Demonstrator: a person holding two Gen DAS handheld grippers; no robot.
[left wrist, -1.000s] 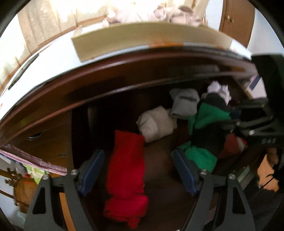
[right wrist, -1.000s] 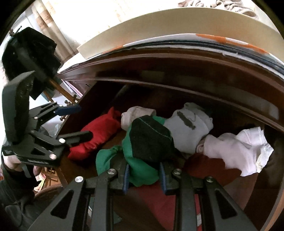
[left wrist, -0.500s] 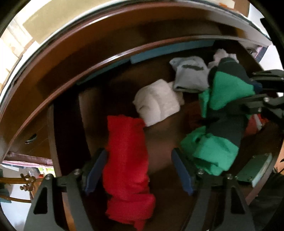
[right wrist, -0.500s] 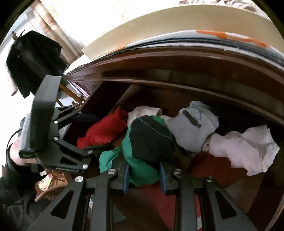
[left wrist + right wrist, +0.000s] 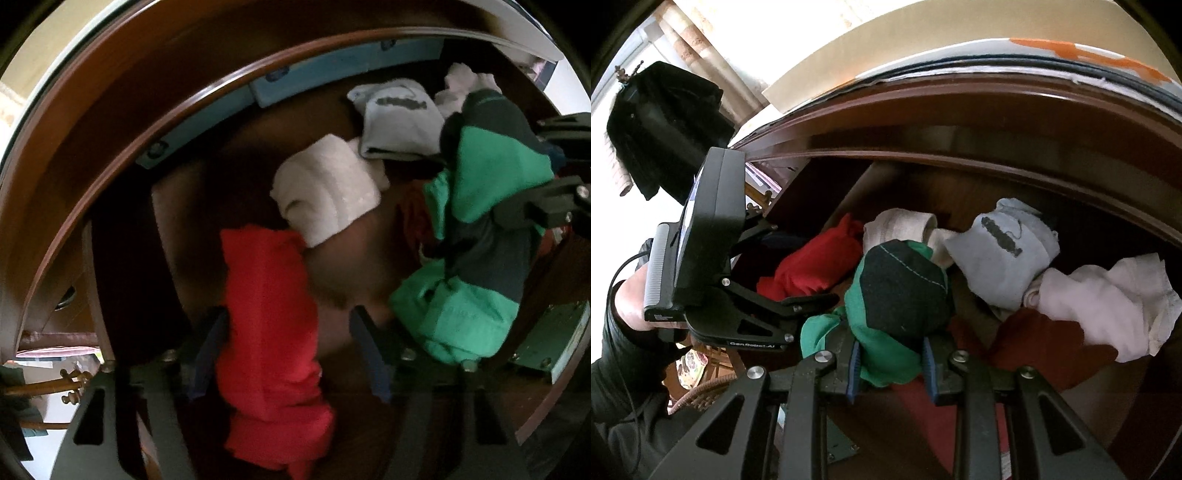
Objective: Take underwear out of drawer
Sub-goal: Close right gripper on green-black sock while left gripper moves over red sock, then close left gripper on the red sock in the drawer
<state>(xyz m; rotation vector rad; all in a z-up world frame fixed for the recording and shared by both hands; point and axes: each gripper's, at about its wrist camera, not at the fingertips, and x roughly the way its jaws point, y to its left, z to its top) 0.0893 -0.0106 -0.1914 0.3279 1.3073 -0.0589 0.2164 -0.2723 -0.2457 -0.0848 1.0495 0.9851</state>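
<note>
Now the left tongs (image 5: 288, 354) were closing around the red underwear (image 5: 269, 332), which lay in the drawer (image 5: 207, 114) with its long axis running six to twelve o'clock between the jaws. The right tongs (image 5: 892, 363) were clamped on the green-and-black pair (image 5: 901, 295).

Perhaps six garments (image 5: 901, 291), one drawer (image 5: 997, 162)

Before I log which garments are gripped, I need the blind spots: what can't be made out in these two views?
- Left wrist view: motion blur hides whether the closing left tool already presses the red folded garment between its jaws.
- Right wrist view: the green-and-black garment, clamped in the right tool, covers what lies beneath.
- Right wrist view: the dark red cloth is partly under the white crumpled garment.
</note>
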